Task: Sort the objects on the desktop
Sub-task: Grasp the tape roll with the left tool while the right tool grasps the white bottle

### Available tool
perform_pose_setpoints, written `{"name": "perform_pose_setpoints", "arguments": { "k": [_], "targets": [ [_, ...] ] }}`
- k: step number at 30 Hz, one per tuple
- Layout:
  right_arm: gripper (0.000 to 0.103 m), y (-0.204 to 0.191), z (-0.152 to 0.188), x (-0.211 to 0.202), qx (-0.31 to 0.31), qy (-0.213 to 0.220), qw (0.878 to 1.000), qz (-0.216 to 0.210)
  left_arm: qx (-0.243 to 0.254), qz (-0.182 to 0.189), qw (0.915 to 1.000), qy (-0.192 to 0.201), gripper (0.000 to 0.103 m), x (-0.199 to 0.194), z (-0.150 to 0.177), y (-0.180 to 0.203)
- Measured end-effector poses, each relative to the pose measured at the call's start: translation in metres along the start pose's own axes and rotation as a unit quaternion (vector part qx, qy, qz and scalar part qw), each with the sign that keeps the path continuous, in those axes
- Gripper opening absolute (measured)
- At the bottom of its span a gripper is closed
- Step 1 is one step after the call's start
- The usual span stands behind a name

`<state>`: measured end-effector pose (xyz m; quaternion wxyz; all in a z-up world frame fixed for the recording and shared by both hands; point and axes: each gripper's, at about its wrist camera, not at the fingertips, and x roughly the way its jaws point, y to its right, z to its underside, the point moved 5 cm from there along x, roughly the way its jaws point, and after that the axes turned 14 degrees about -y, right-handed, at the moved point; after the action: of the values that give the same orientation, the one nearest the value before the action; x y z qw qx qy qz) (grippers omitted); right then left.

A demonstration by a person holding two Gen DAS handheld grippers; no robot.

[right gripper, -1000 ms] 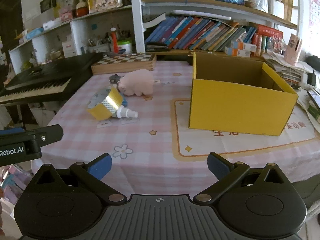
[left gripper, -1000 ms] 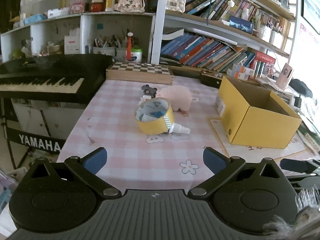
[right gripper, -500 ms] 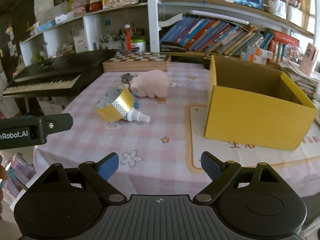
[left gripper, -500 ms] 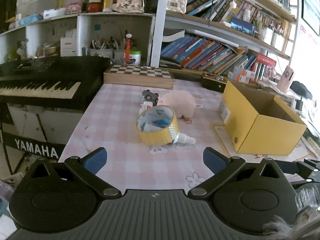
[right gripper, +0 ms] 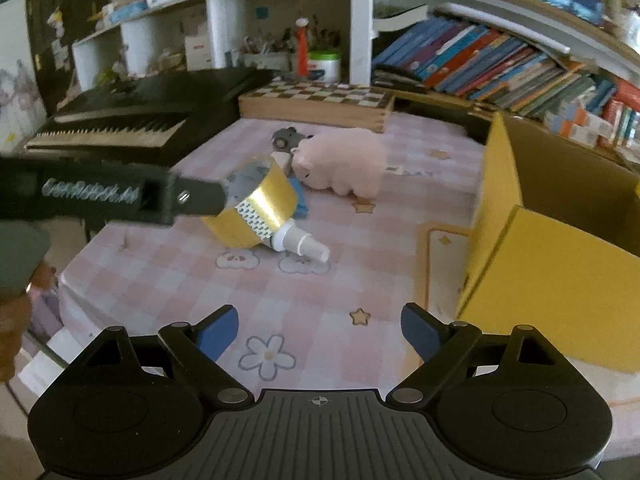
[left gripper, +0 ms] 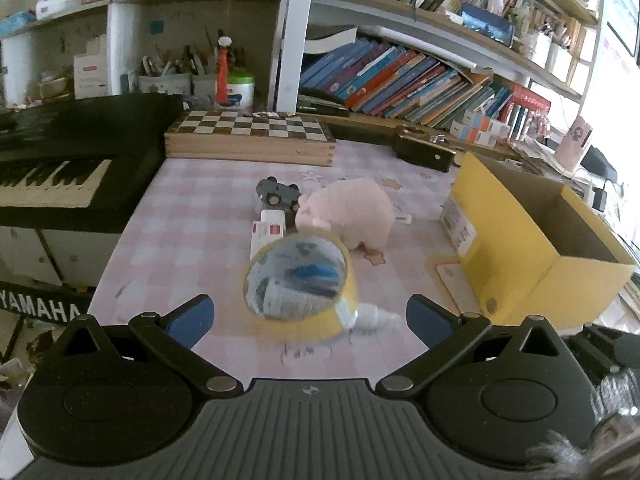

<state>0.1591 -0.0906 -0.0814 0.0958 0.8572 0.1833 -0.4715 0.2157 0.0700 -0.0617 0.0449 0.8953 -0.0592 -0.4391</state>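
Both pairs of jaws stand apart with nothing clamped in them: the left gripper [left gripper: 308, 316] has its blue pads spread to either side of the yellow tape roll [left gripper: 298, 282], which lies tilted on the pink checked tablecloth [left gripper: 188, 240] just ahead of the pads, neither of them touching it, while the right gripper [right gripper: 320, 330] is spread wide over bare cloth, holding nothing, with the same roll well ahead and to its left. A small white bottle [right gripper: 300, 240] pokes out from beside the roll's lower edge, touching it. Just behind the roll sit a small white box [left gripper: 269, 232] and a blue item [right gripper: 301, 202] whose nature cannot be told, and beyond them a pink plush pig [left gripper: 352, 216] with a small dark toy car [left gripper: 276, 194] at its snout. To the right of the group, well apart from the roll, stands an open yellow cardboard box [left gripper: 532, 268], its inside bare as far as can be seen. At the far edge of the table lies a wooden chessboard case [left gripper: 250, 136]; a black keyboard [left gripper: 68, 160] runs along the left side, and bookshelves [left gripper: 400, 76] fill the background
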Motion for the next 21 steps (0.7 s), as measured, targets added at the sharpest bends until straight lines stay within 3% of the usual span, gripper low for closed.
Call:
{"name": "perform_pose_setpoints", "arguments": {
  "k": [12,18,21],
  "targets": [
    [0.09,-0.001,-0.03,0.041,-0.068,-0.025,0.997,-0.026,-0.008,0.0,0.9976,-0.069,0.103,0.079,-0.031,-0.011],
    [0.09,-0.003,-0.043,0.053,-0.098,-0.023,0.994,-0.037,-0.021,0.02,0.9953,-0.093,0.094,0.089,-0.034,-0.013],
    [0.086,-0.006,-0.05,0.058,-0.118,-0.022,0.992,-0.046,-0.037,0.022,0.9965,-0.071,0.094,0.069,-0.037,-0.023]
  ]
}}
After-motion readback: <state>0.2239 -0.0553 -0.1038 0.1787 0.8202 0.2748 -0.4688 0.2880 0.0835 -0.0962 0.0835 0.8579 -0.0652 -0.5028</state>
